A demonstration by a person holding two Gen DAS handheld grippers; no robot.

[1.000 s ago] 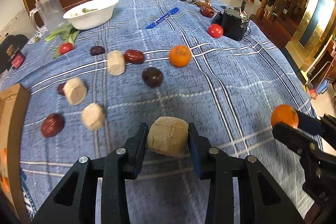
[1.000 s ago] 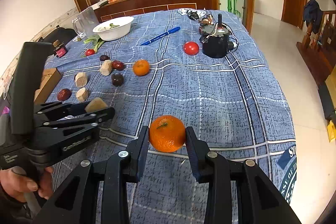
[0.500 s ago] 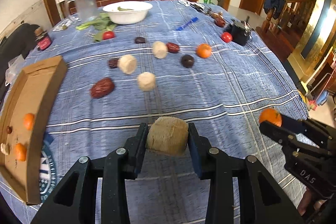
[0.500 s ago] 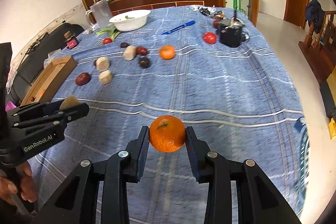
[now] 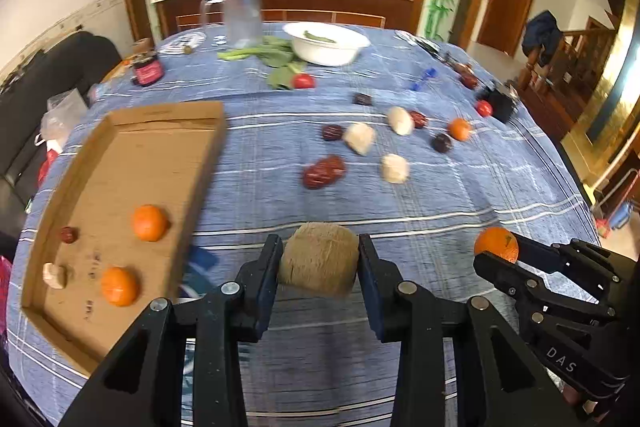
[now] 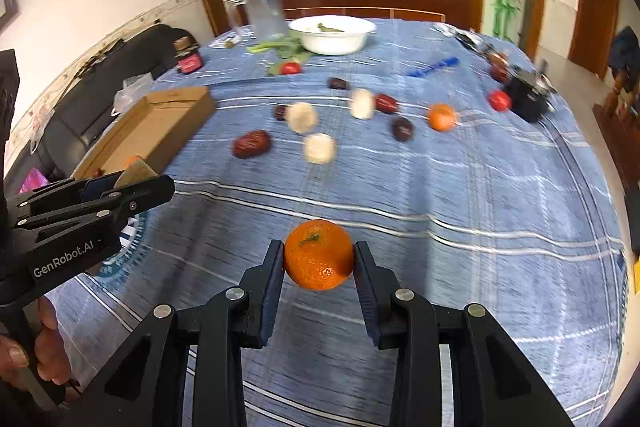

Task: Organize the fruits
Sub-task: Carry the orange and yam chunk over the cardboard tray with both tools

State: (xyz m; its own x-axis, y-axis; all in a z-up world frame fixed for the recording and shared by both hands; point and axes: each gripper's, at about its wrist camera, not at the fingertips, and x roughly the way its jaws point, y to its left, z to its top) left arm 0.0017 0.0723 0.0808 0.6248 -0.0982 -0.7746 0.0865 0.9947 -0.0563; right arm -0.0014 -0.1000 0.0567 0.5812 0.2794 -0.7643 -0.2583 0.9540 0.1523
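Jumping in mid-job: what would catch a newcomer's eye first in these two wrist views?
Both grippers are loaded: the left gripper clamps a tan fibrous cylinder piece, the right gripper a round orange mandarin. To the left lies a shallow brown cardboard tray already holding two mandarins. Further back, fruit is scattered across the blue plaid tablecloth.

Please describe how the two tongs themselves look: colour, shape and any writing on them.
Both tongs, left and right, are matte black plastic with angular, cut-out arms, silver round pivot screws and blue pads inside the fingers. White lettering: "GenRobot.AI" on the left body, "DAS" on the right. A bare hand grips the left handle; no cables visible.
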